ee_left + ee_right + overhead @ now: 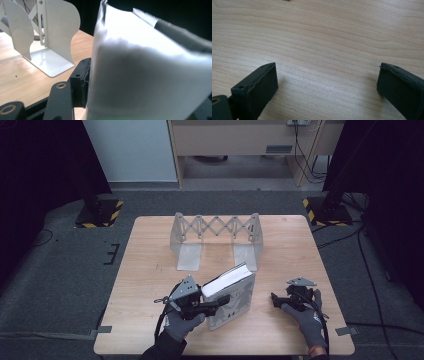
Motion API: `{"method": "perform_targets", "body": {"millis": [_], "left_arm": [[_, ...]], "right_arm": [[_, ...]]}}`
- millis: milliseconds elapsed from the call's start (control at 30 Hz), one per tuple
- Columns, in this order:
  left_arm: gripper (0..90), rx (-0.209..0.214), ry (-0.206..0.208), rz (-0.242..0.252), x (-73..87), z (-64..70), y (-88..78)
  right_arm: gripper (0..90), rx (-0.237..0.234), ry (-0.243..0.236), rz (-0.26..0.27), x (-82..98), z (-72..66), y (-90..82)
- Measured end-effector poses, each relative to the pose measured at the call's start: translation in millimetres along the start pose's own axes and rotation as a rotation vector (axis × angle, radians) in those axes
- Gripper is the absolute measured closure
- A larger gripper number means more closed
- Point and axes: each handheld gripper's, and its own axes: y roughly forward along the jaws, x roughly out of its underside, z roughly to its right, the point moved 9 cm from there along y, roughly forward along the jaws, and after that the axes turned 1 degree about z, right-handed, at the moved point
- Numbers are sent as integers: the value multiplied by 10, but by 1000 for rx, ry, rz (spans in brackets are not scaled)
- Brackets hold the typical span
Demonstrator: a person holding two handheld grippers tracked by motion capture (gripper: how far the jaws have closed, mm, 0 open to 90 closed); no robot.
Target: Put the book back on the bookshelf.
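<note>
Right now the left gripper [220, 301] is clamped on a thick book [232, 292], which sits near the front middle of the worktop [150, 265]. In the high view the book is tilted, its white block of pages facing up and towards the person's left, its grey printed cover turned towards the right, and its lower edge down by the wood. The left hand [182, 322], in a grey glove, holds the gripper from below and to the left of the book, and a black cable trails from it towards the worktop's front edge. In the left gripper view the page block of the book [150, 75] stands right against the inner face of one black pad [81, 82], with the dark cover running along the book's far edge.

Behind the book, towards the far side of the worktop, stands a pale metal book rack [216, 237] with two upright end plates joined by a folding lattice; the book is near its right foot plate but apart from it. The left gripper view shows one end of that rack [53, 37] just beyond the book.

The right gripper [276, 301] rests low on the worktop, well to the right of the book, with the gloved right hand [305, 315] behind it. Its jaws stand wide apart, with bare wood [324, 50] between them.
</note>
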Motion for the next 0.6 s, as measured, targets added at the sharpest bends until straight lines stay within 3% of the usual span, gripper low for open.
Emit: {"method": "perform_targets", "body": {"millis": [300, 600], "left_arm": [[394, -21, 23, -6, -57, 31, 21], [353, -36, 60, -15, -241, 67, 96]], "right_arm": [[27, 5, 8, -1, -3, -12, 5], [28, 5, 8, -1, -3, -12, 5]]}}
